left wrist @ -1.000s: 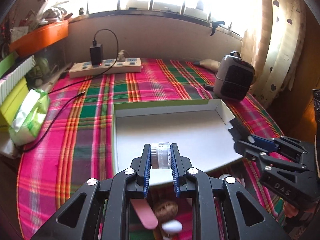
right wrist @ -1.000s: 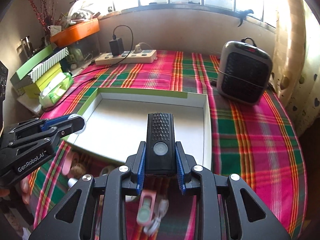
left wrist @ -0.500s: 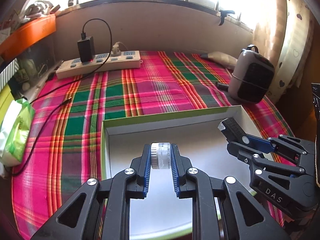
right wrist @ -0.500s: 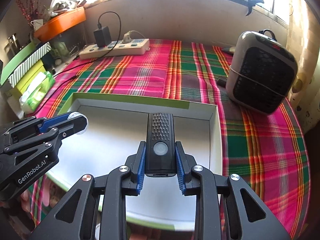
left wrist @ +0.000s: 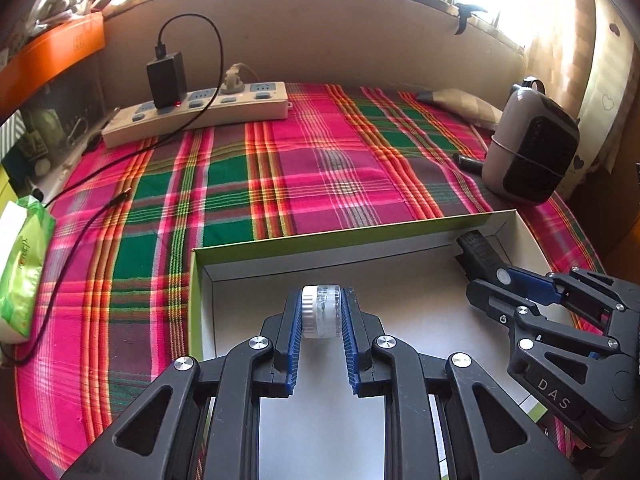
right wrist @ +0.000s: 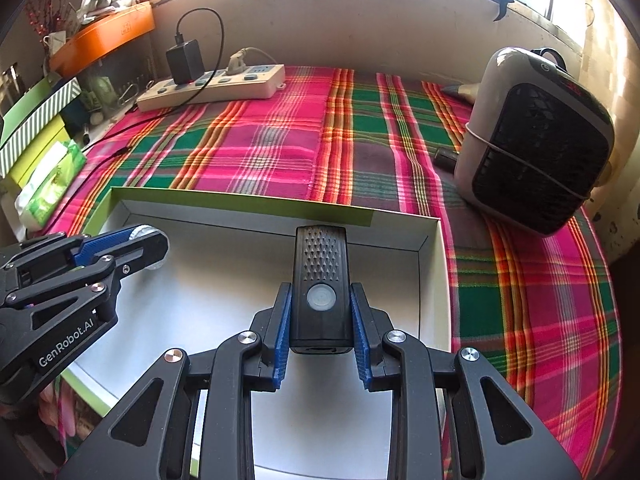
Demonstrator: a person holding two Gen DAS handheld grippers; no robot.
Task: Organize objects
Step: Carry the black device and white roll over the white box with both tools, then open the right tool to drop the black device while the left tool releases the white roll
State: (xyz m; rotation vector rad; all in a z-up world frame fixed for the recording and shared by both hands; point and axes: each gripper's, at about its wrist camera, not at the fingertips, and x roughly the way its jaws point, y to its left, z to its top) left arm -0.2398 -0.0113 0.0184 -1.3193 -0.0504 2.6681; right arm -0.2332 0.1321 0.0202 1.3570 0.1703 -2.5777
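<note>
Wrist views, shared box below

We have carried both grippers forward and down over the box; the trinkets once below them are out of sight.

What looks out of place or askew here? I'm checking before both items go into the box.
Nothing stands out. The left gripper squarely holds a small clear jar, the right gripper a black flashlight, both over the empty white box.

"DAS" on right hand-held gripper; "GenRobot.AI", seemingly, on left hand-held gripper
</note>
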